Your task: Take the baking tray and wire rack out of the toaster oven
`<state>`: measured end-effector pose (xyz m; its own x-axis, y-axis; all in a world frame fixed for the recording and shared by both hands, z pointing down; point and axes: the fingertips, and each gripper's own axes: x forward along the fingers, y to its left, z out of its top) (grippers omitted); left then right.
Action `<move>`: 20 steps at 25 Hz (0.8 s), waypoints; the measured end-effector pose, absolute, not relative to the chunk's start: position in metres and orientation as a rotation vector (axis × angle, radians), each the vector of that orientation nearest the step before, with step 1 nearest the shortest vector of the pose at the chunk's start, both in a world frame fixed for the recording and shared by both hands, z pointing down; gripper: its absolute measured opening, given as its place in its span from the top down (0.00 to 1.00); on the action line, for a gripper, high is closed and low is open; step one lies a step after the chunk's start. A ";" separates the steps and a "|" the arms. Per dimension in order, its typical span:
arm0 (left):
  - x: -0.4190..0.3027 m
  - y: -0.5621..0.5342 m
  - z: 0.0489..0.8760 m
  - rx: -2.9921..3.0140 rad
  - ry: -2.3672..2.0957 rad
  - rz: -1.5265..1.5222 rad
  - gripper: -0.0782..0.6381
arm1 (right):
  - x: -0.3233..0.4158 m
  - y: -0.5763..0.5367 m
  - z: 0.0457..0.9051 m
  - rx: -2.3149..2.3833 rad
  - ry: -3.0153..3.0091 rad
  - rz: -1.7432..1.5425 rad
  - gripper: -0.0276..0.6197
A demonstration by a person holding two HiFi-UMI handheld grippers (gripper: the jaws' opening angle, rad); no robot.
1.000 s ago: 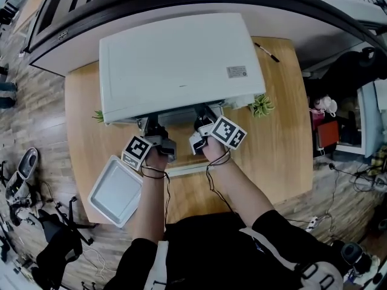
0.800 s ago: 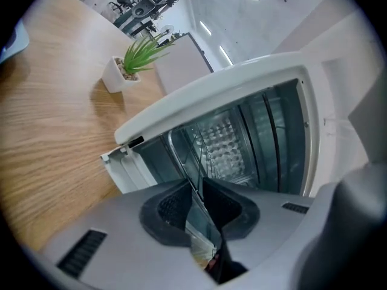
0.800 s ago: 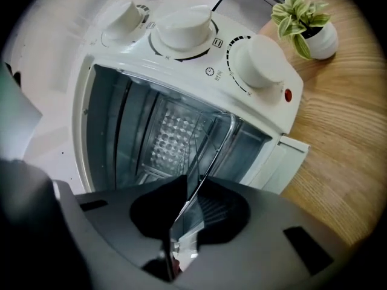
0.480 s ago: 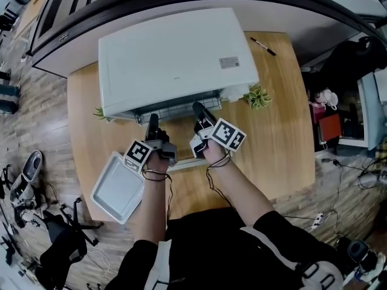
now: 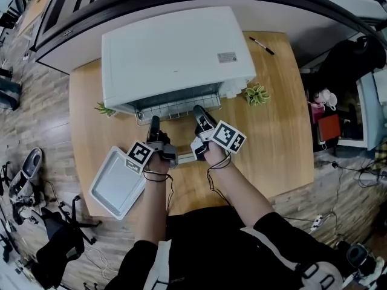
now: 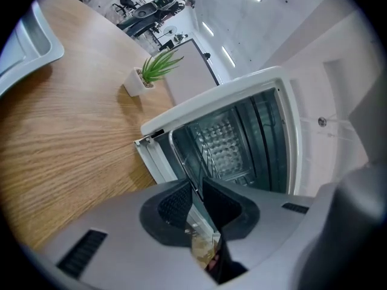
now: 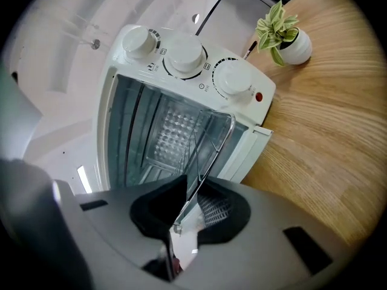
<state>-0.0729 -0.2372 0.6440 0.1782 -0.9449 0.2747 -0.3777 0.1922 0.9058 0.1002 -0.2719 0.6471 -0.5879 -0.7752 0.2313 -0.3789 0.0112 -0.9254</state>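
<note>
nearest the person, the baking tray (image 5: 115, 186) lies flat on the front left part of the wooden table (image 5: 272, 144), already out of the toaster oven (image 5: 172, 56) and well apart from it. just beside it, two hands reach forward side by side over the oven's folded-down door (image 5: 184, 159).

the left gripper (image 5: 155, 121) is clamped on the front wire of the wire rack (image 5: 175, 109), with the thin wire pinched between its ribbed pads. the right gripper (image 5: 198, 110) is closed the same way on the rack's front edge, a little further right, and the rounded front corner of the rack shows just past its jaws.

the rack sits partly out of the oven mouth, its front edge over the door and its back part inside the cavity.

the white oven stands at the back of the table with three knobs (image 7: 184, 56) on its right side. a small potted plant (image 5: 257, 93) stands at its right corner, another one (image 5: 104, 109) at its left, and a pen (image 5: 264, 46) lies at the far right.
</note>
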 end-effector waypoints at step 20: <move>-0.066 -0.199 0.637 1.396 -1.358 -0.680 0.80 | 0.106 -0.233 0.640 -1.173 1.961 -1.588 0.86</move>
<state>-0.0659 -0.1986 0.6372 0.2022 -0.9464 0.2518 -0.3653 0.1657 0.9160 0.1064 -0.2333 0.6403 -0.5922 -0.7756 0.2187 -0.3750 0.0251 -0.9267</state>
